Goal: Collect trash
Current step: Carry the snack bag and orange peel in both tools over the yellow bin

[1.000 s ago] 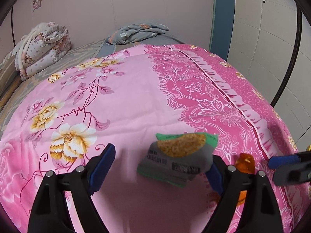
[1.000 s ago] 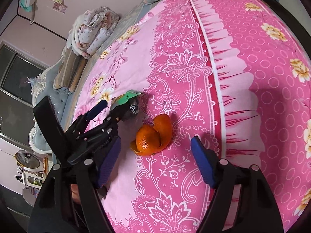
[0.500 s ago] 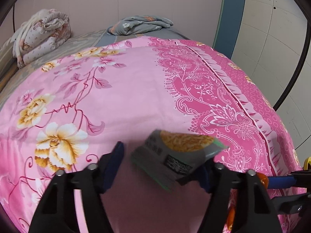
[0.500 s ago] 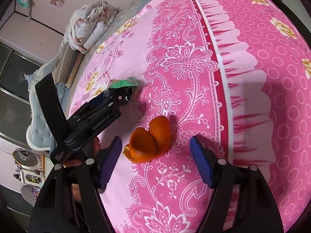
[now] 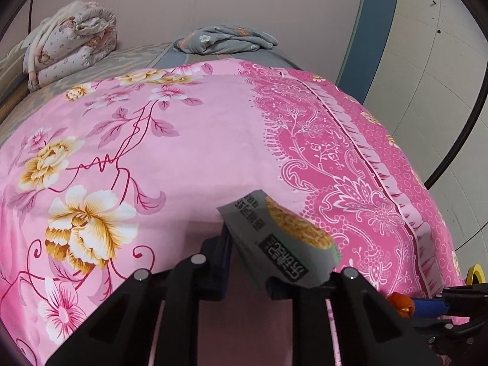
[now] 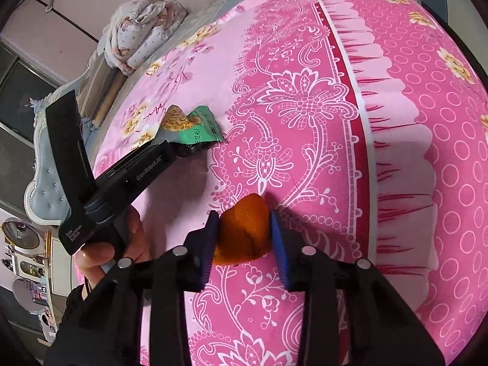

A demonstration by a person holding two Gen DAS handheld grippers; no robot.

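Observation:
A grey and green snack wrapper (image 5: 283, 244) with a picture of golden food sticks up from my left gripper (image 5: 250, 262), which is shut on its lower part just above the pink bedspread (image 5: 183, 152). The right wrist view shows the same wrapper (image 6: 189, 128) at the tip of that left gripper (image 6: 180, 149). A piece of orange peel (image 6: 244, 228) lies on the bedspread (image 6: 320, 122) between the blue pads (image 6: 213, 238) of my right gripper (image 6: 245, 238). Its jaws are closing and touch the peel on both sides.
A folded floral quilt (image 5: 70, 45) and a grey cloth (image 5: 225, 41) lie at the far end of the bed. A person's hand (image 6: 100, 256) holds the left gripper's handle. A yellow ring (image 5: 474, 271) shows past the bed's right edge. A padded headboard (image 6: 39, 164) stands at the left.
Both grippers came down toward the bed and closed. The left one took hold of the wrapper and tipped it upright. The right one's pads drew in against the orange peel.

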